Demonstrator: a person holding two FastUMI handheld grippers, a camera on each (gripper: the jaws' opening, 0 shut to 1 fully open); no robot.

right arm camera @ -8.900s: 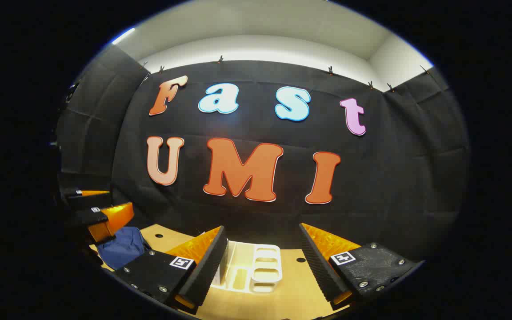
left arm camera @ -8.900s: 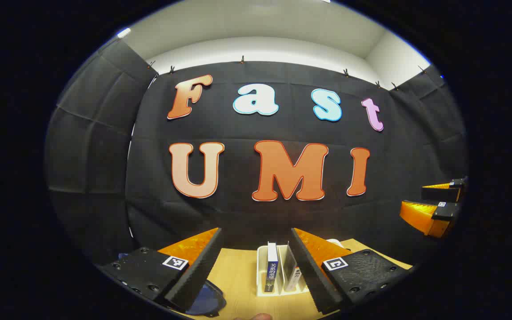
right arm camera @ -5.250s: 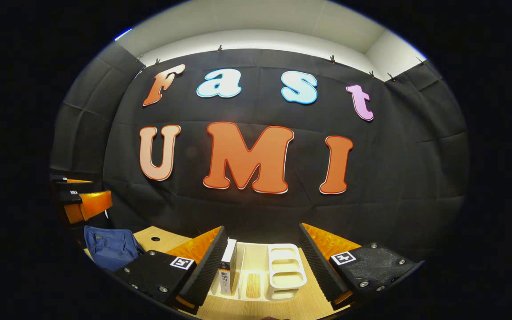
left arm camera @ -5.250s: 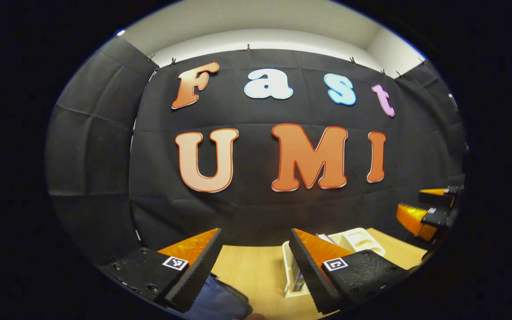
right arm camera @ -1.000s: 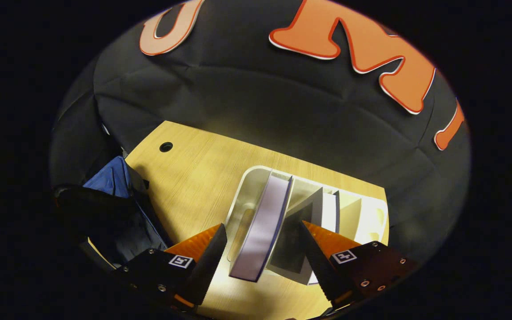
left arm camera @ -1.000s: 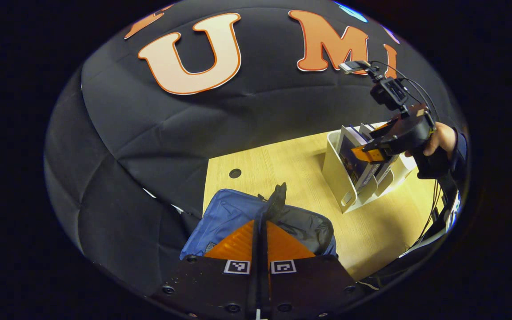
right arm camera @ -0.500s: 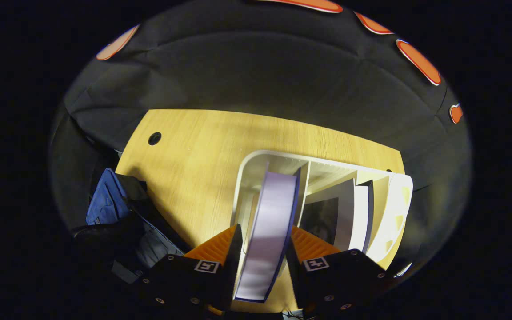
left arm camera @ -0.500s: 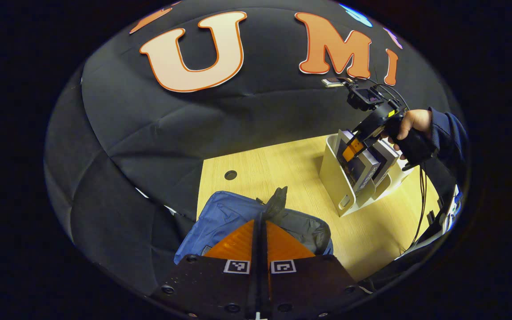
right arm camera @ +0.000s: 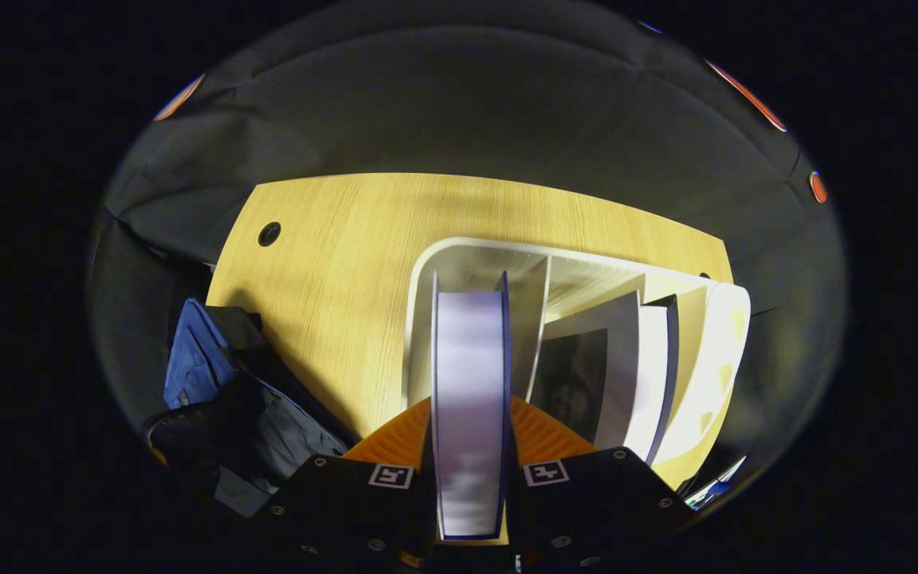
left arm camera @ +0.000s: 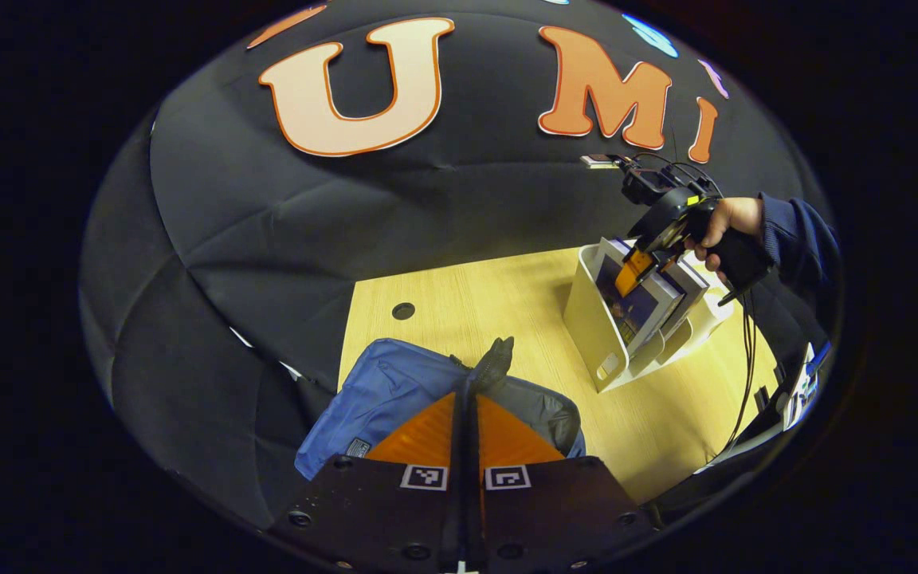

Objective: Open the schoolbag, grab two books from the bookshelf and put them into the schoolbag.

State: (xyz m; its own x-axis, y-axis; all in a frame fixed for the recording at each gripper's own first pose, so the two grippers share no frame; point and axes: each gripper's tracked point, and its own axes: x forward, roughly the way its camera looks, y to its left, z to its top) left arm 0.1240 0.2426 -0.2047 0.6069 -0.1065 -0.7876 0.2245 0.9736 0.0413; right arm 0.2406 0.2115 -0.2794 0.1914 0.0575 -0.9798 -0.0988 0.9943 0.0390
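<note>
The blue schoolbag (left arm camera: 375, 391) lies on the wooden table with its mouth showing a grey lining (left arm camera: 535, 406). My left gripper (left arm camera: 468, 392) is shut on the bag's rim, where a black tab (left arm camera: 496, 359) sticks out past the tips. The white bookshelf (left arm camera: 586, 315) stands to the right. There my right gripper (left arm camera: 633, 273) grips a book (left arm camera: 641, 307) from above. In the right gripper view the same book (right arm camera: 468, 375) stands page-edge up in the leftmost slot of the bookshelf (right arm camera: 459, 249), with my right gripper (right arm camera: 468, 426) shut on both covers. A second book (right arm camera: 626, 375) leans in a slot to the right.
A hand (left arm camera: 726, 223) in a dark sleeve holds the right gripper, and a cable hangs from it. The table (right arm camera: 331, 263) has a round hole (right arm camera: 269, 233) near its back left corner. The schoolbag (right arm camera: 196, 359) lies at the table's left end, near black cloth walls.
My right gripper went from open around the book to shut on it, and the book now stands straighter in its slot. The left gripper stayed shut on the bag's rim.
</note>
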